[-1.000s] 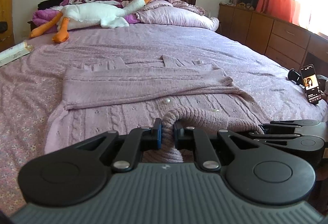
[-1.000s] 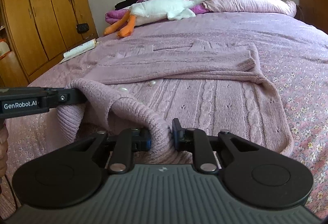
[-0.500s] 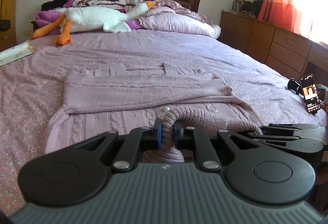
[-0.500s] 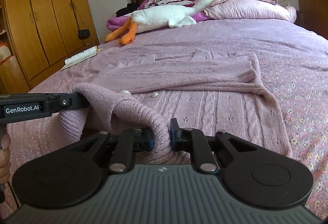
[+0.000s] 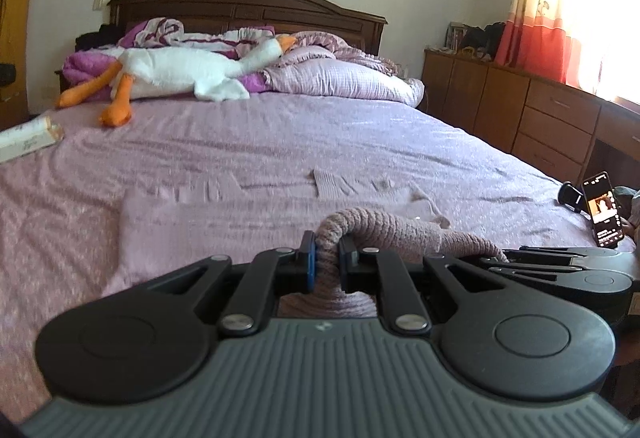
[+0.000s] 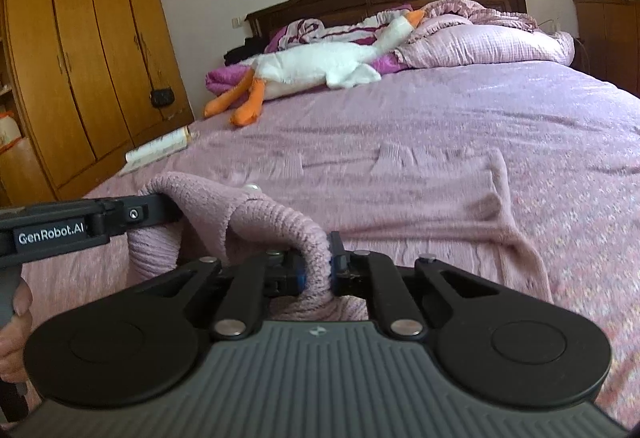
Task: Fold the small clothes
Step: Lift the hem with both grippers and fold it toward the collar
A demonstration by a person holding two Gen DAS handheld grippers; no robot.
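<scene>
**Two grippers pinched the near hem of one pink cardigan**

One knitted pink cardigan (image 6: 420, 197) lay on the bed (image 5: 360, 133), spread across the bed's near half, its far part flat on the purple cover and its near hem raised off it. Two grippers were in play, one in each hand. The left gripper (image 5: 327, 258) was clenched on a rolled fold of the hem, the knit squeezed between its blue-edged pads and bulging up above them. The right gripper (image 6: 316, 266) had just been closing and now clamped another fold of the same hem; the cloth arched over its left finger and dropped between the pads. Between the two grips the hem hung in a slack loop.

Both grippers pointed slightly downward toward the headboard, side by side, close to the bed's near edge. In the right wrist view the left gripper came in from the left, and fingers of the person's left hand (image 6: 14, 334) showed curled on its handle.

At the head of the bed lay one white plush goose (image 5: 180, 71) with orange legs, beside one pink pillow (image 5: 344, 79) and some bunched bedding. One long pale box (image 5: 28, 139) sat at the bed's left edge. One phone (image 5: 603, 213) stood propped by the right edge, its screen lit.
</scene>
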